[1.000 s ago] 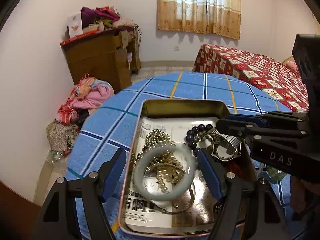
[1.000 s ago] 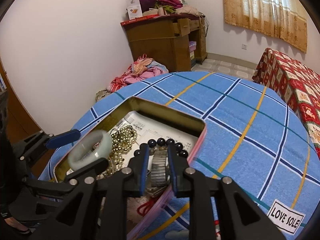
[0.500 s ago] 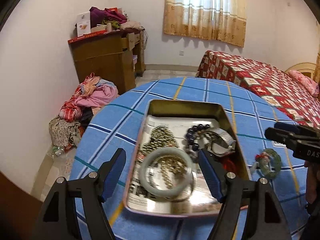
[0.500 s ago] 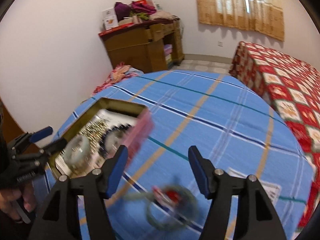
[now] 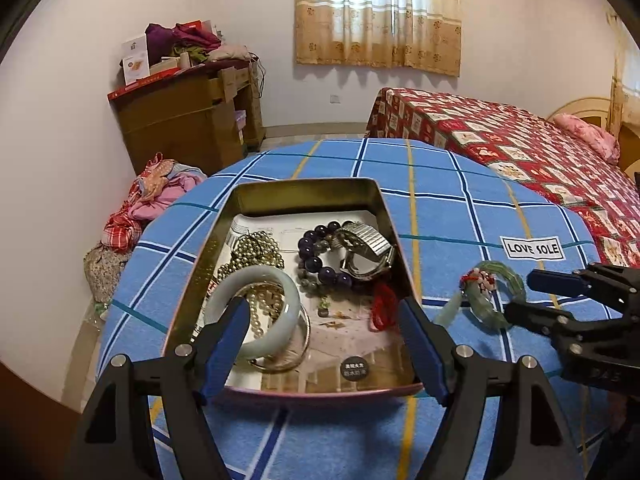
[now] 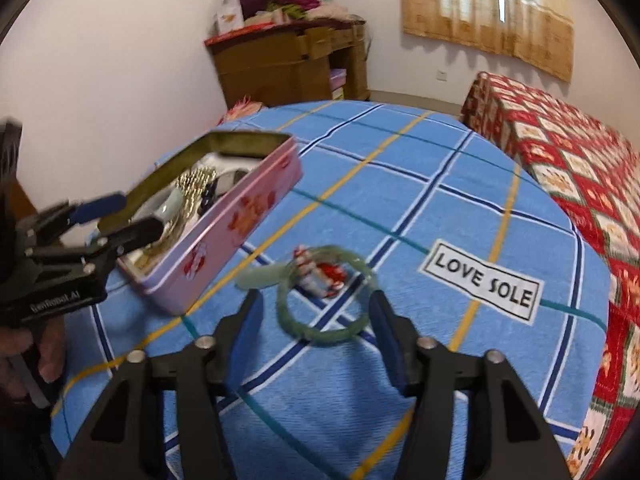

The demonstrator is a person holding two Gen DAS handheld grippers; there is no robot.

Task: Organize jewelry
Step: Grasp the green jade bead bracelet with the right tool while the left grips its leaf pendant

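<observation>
My right gripper has jaws apart, just been closing, straddling the green bangle flat on the blue checked cloth, pads not touching it. My left gripper is spread, holding nothing, over the tin, where the pale bangle, purple beads and watch lie.

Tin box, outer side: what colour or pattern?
Pink with red motifs on the tin box wall; shows best in the right wrist view.
</observation>
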